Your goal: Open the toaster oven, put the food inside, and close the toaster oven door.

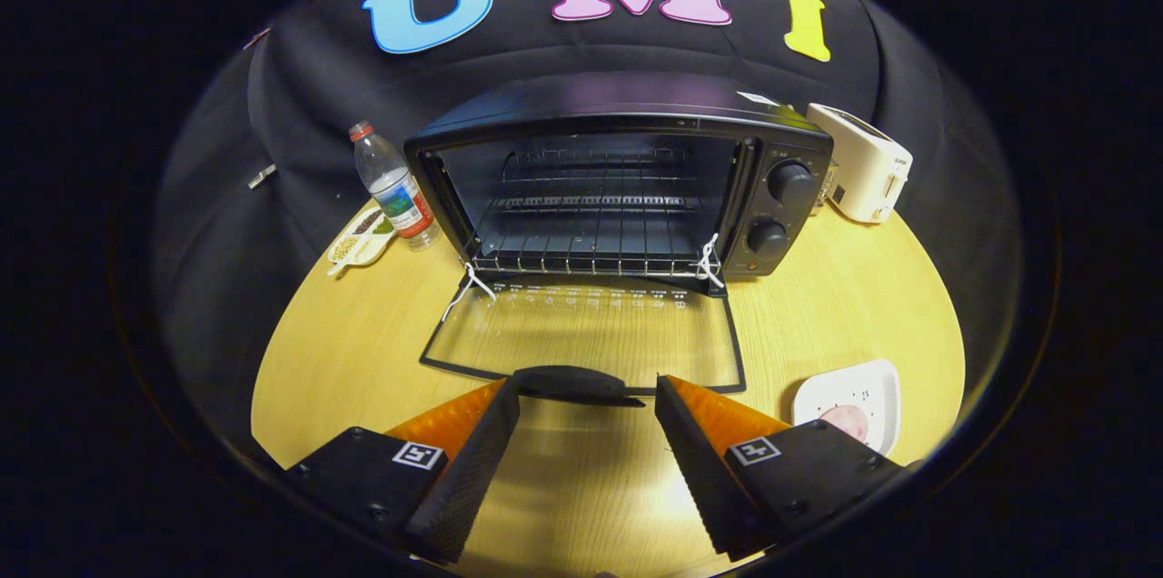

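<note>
A black toaster oven (618,187) stands on the round wooden table (845,287) with its glass door (586,333) folded flat down toward me. Its wire rack (591,255) is bare and the cavity is lit dimly. The door's black handle (577,383) lies just ahead of my gripper (588,392), whose two fingers stand open on either side of it without touching. A pink round piece of food (847,421) rests on a white square plate (849,396) to the right of the right finger (700,442).
A water bottle (392,187) and a small snack packet (362,239) stand left of the oven. A white pop-up toaster (863,162) sits at the oven's right rear. Bare tabletop lies between the fingers and around the plate.
</note>
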Available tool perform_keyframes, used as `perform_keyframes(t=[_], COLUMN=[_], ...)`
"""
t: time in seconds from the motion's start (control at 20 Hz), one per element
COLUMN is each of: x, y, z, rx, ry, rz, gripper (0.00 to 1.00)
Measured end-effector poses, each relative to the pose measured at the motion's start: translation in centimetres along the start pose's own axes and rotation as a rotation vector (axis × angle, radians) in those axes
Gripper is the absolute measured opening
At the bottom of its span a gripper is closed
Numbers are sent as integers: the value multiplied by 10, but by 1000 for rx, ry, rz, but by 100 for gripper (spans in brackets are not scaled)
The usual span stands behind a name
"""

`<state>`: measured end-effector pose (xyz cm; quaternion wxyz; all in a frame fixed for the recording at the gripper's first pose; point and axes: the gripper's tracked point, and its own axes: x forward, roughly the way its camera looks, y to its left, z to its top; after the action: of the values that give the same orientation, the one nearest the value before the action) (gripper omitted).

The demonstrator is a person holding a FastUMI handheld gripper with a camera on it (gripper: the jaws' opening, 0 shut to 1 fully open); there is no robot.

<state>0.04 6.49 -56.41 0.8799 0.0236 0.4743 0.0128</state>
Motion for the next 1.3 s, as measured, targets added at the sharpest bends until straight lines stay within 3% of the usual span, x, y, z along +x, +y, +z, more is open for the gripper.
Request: perform_keyframes(t=[0.15,0.3,0.5,0.65,0.85,0.95,1.0,1.05,1.2,1.3], x=[-19,-39,-57,-58,-33,-20,-15,-8,1,8], y=[-39,-117,-243,-300,-326,-323,-319,-318,-322,-326], z=[22,32,3,-23,-53,-68,-71,-74,-79,-85], rx=[-4,-25,28,19,-58,-62,-54,-57,-59,-28], ry=[-51,-67,27,115,235,286,302,310,340,371], rz=[4,-37,-159,-213,-195,-147,-128,-122,-127,-126], gripper=[98,99,98,97,82,80,75,60,64,50])
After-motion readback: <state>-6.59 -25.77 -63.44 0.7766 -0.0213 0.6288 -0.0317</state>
